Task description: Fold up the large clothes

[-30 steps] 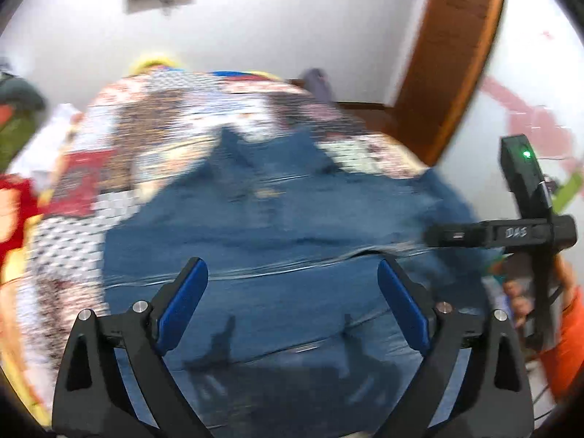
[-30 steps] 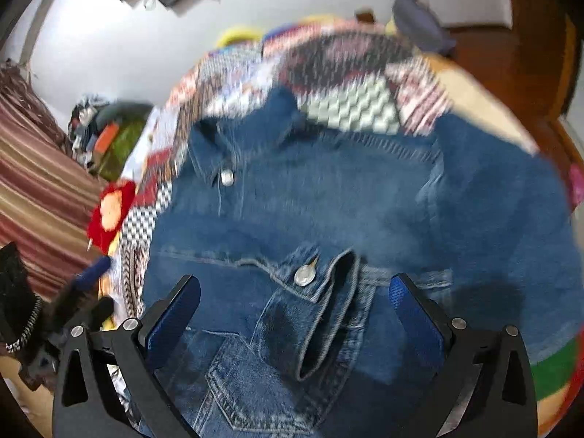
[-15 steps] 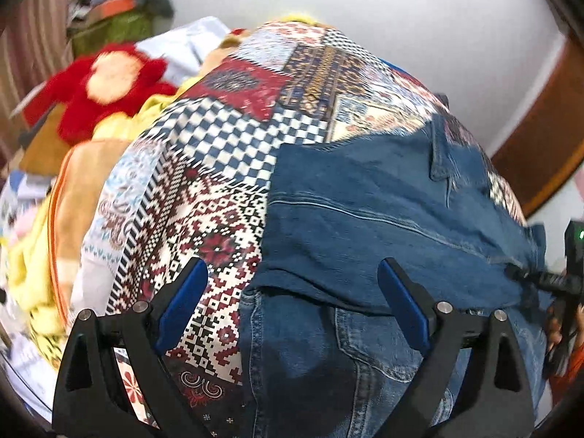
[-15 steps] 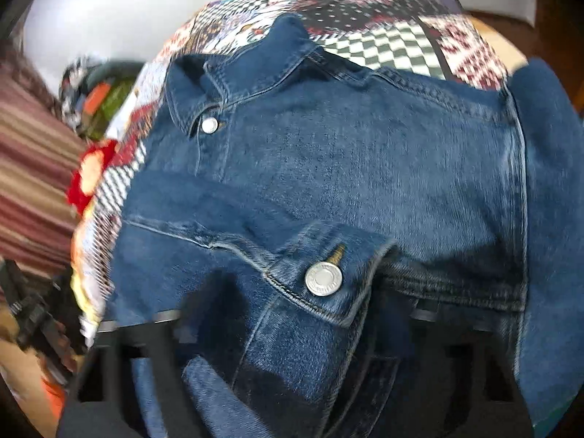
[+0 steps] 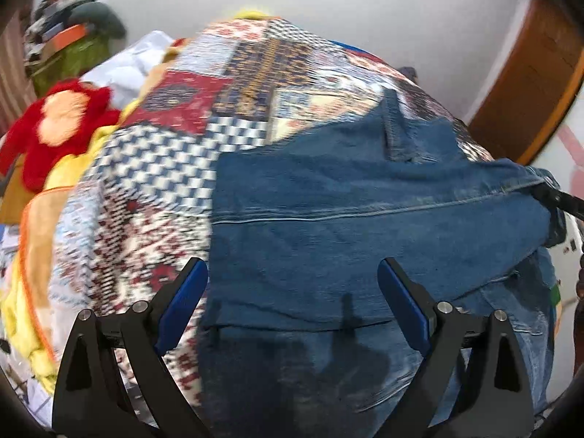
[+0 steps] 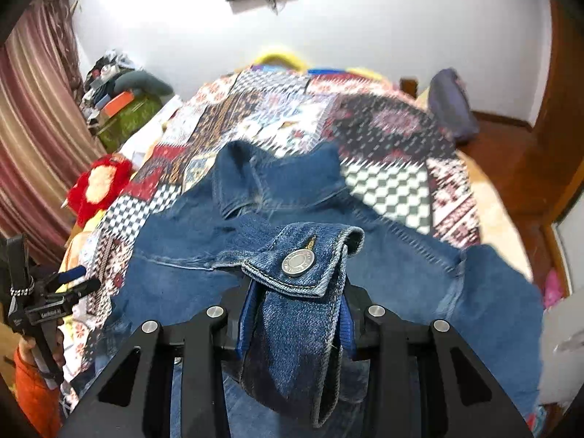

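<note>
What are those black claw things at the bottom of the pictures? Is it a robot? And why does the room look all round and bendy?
It is not a robot. A person holds one grabbing tool in each hand, and each tool carries a small camera that looks out along its jaws. The lens sees very wide, so the room looks bent.

One picture comes from the left gripper. Its jaws are wide open and hold nothing. The other comes from the right gripper, whose jaws are squeezed shut on the cuff of a blue denim jacket; you can see the cuff's silver button.

The jacket lies spread on a bed with a patchwork quilt. A red stuffed toy sits beside it.
</note>
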### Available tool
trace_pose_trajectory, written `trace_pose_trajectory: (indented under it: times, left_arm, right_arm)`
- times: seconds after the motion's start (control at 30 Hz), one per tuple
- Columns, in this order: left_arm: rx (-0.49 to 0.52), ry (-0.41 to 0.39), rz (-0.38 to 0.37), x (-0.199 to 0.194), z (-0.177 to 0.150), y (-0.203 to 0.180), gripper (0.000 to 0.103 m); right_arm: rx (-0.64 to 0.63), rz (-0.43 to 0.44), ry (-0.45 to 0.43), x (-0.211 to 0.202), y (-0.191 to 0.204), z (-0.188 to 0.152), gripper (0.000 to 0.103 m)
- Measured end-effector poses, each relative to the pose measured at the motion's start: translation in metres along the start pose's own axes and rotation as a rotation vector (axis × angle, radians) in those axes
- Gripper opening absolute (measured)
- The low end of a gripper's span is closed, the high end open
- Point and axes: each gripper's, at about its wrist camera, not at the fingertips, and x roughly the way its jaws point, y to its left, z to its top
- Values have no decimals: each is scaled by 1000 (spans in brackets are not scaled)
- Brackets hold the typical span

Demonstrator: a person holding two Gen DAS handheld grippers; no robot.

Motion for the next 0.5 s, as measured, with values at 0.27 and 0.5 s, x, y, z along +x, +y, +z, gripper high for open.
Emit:
trace_pose_trajectory:
  times: [0.27,0.5]
  left_arm:
    - [56,104,-55,43,-2,-33,95]
    - [119,162,-6,71,-14,-44,96]
  right_arm:
    - [80,-48,163,45,-39,-25,35]
    - [58,-64,238,68,-48,-46,39]
